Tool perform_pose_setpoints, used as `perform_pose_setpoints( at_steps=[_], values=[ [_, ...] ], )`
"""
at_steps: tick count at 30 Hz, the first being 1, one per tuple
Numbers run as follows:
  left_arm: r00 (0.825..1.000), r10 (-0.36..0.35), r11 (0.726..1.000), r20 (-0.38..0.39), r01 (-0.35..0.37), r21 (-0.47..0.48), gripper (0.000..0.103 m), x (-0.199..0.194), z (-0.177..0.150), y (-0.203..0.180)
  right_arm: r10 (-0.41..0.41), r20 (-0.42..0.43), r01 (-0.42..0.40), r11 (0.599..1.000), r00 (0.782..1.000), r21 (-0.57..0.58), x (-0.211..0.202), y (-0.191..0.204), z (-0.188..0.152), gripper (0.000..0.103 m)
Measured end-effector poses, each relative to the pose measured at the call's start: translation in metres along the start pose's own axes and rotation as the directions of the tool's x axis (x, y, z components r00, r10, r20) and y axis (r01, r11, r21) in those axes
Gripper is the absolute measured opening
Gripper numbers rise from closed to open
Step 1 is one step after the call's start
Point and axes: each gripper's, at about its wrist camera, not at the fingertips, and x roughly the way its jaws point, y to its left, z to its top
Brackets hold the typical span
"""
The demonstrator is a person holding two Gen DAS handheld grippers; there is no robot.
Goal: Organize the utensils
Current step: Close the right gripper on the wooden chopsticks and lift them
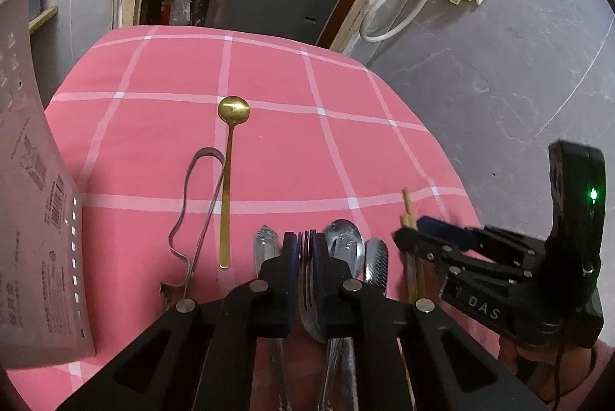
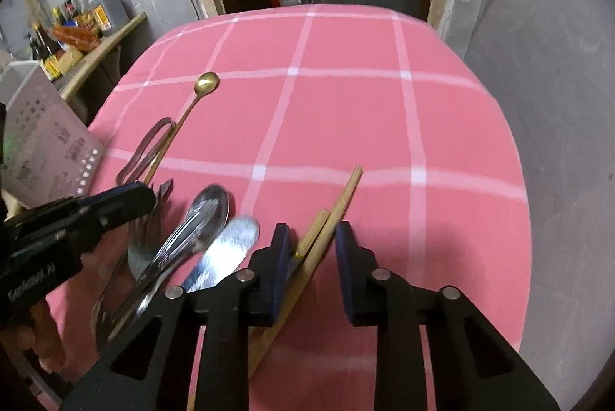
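On the pink checked tablecloth (image 1: 292, 149) lie a gold spoon (image 1: 230, 157), a bent metal clip tool (image 1: 192, 215), a silver knife handle (image 1: 265, 246), a silver spoon (image 1: 346, 242), a textured silver handle (image 1: 376, 261) and wooden chopsticks (image 1: 409, 219). My left gripper (image 1: 306, 249) is shut on a silver fork (image 1: 306, 280). In the right wrist view, my right gripper (image 2: 312, 234) is open around the chopsticks (image 2: 334, 215), which lie between the fingers near the left pad. The fork (image 2: 146, 238), spoon (image 2: 203, 219) and gold spoon (image 2: 192, 111) lie to its left.
A white perforated utensil box (image 1: 34, 219) stands at the table's left edge. Bottles on a wooden shelf (image 2: 77, 23) stand beyond the table at the left. A grey wall and a white hose (image 1: 396, 11) are at the right.
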Motion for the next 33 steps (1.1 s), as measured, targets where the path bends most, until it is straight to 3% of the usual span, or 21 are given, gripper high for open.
perform_pose_setpoints(
  at_steps=[7, 11, 13, 23, 30, 33],
  values=[
    [0.999, -0.011, 0.999, -0.032, 0.012, 0.038, 0.004, -0.006, -0.004, -0.010, 0.106, -0.047, -0.097, 0.984, 0.993, 0.152, 0.004, -0.028, 0.006, 0.020],
    [0.999, -0.018, 1.000, -0.046, 0.019, 0.025, 0.003, -0.011, -0.005, -0.008, 0.073, -0.083, -0.061, 0.989, 0.994, 0.134, 0.006, -0.021, 0.010, 0.020],
    [0.999, -0.017, 1.000, -0.046, 0.018, 0.023, 0.003, -0.014, -0.005, -0.008, 0.054, -0.090, -0.043, 0.993, 0.995, 0.113, 0.005, -0.016, 0.010, 0.013],
    [0.999, -0.026, 0.998, -0.036, 0.028, 0.049, 0.003, -0.037, -0.011, -0.016, 0.224, -0.071, -0.200, 0.948, 0.972, 0.248, -0.014, -0.035, -0.019, 0.006],
    [0.998, -0.039, 0.997, -0.053, 0.042, 0.059, 0.003, -0.046, -0.020, -0.018, 0.217, -0.121, -0.181, 0.951, 0.969, 0.251, -0.031, -0.031, -0.034, 0.007],
    [0.998, -0.036, 0.997, -0.058, 0.039, 0.060, 0.003, -0.049, -0.023, -0.016, 0.176, -0.159, -0.145, 0.971, 0.971, 0.189, -0.029, -0.024, -0.053, 0.017]
  ],
)
